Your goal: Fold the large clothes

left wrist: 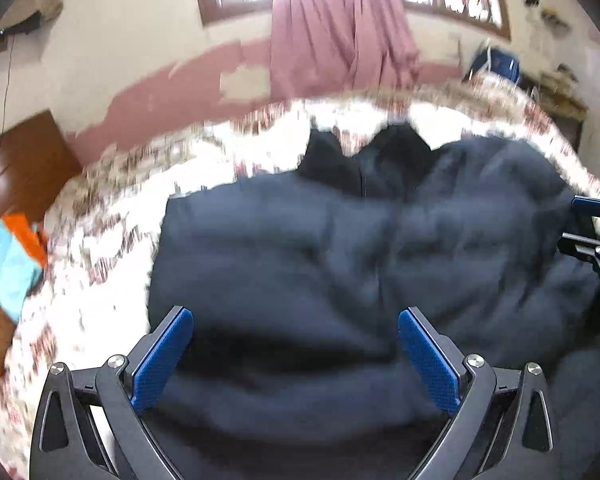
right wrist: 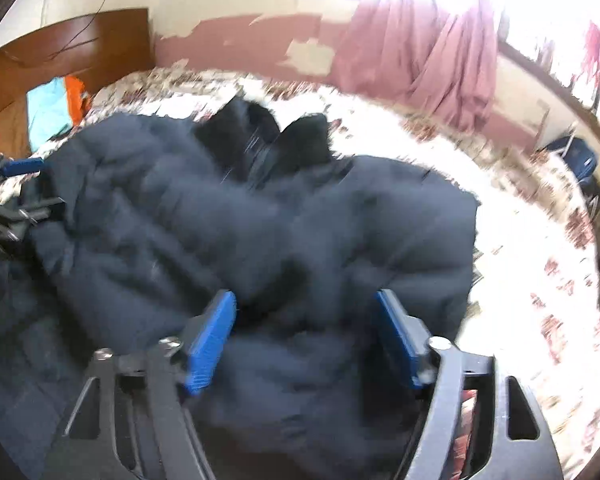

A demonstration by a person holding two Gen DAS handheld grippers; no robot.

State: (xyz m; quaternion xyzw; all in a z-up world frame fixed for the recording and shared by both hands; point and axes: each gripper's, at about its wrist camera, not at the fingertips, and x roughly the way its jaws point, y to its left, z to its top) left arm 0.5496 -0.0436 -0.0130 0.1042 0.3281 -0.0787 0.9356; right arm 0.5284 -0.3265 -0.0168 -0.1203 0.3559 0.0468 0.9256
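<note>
The left tool (left wrist: 296, 356) has its two blue pads standing wide apart, and the dark cloth seen between them is not pressed by either pad. The right tool (right wrist: 306, 344) is the same: pads apart, nothing clamped. Both pictures are blurred, so fine contact is hard to judge.

Below both tools lies the navy padded jacket (left wrist: 340, 240), puffy and already doubled over, with its black furry collar (left wrist: 364, 156) toward 12 o'clock. It rests on the bed with the flowered sheet (left wrist: 112, 240), which shows at 9 o'clock in the left view and at 3 o'clock in the right view. In the left view the right tool appears at 3 o'clock, at the jacket's edge.

The risk, in my judgement, is that the thick filling springs back. With no tool holding it, the folded part may open again or slide sideways, and the fold becomes uneven. Also, if a tool comes down again carelessly, a pad could catch only the outer layer and drag the whole bundle across the sheet.
</note>
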